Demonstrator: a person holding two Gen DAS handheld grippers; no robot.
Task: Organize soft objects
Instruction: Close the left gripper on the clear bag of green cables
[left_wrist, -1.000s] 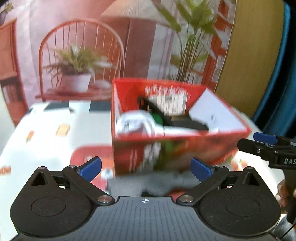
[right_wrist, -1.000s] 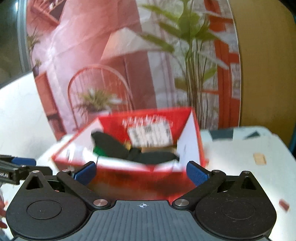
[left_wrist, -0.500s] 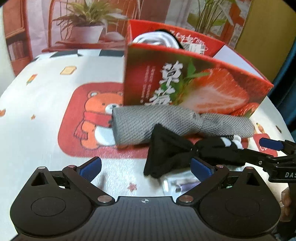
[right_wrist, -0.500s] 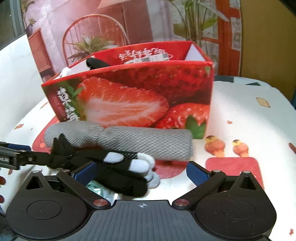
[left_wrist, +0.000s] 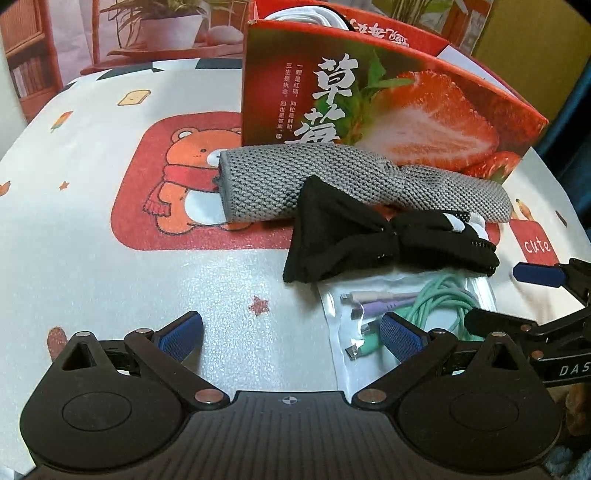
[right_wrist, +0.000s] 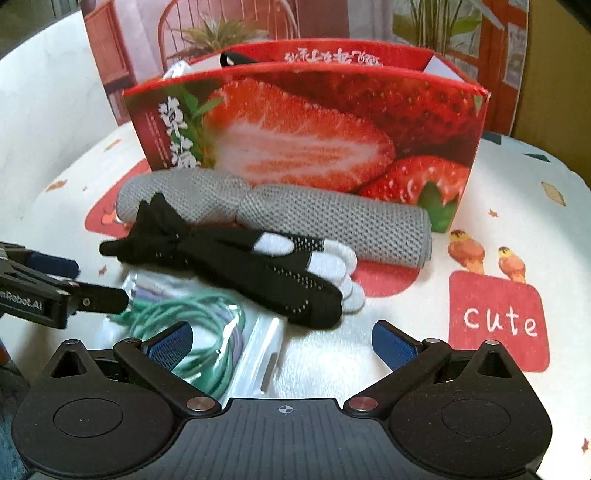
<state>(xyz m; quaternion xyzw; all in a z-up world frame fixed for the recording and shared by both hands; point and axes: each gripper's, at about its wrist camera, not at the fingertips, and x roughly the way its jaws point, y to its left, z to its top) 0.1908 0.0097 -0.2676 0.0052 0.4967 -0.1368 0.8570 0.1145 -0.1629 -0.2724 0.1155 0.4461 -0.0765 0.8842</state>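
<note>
Presently we list one black knitted glove with white fingertips (right_wrist: 240, 273), lying crosswise on the desk (left_wrist: 92, 206) before the red strawberry-printed carton (right_wrist: 303, 129); nearer our right hand-held gripper (right_wrist: 282, 341), which gapes empty, as does our left hand-held gripper (left_wrist: 291, 332).

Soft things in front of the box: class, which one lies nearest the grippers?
The black glove. It lies in front of the grey roll, which sits against the box, and it partly overlaps the cable bag.
</note>
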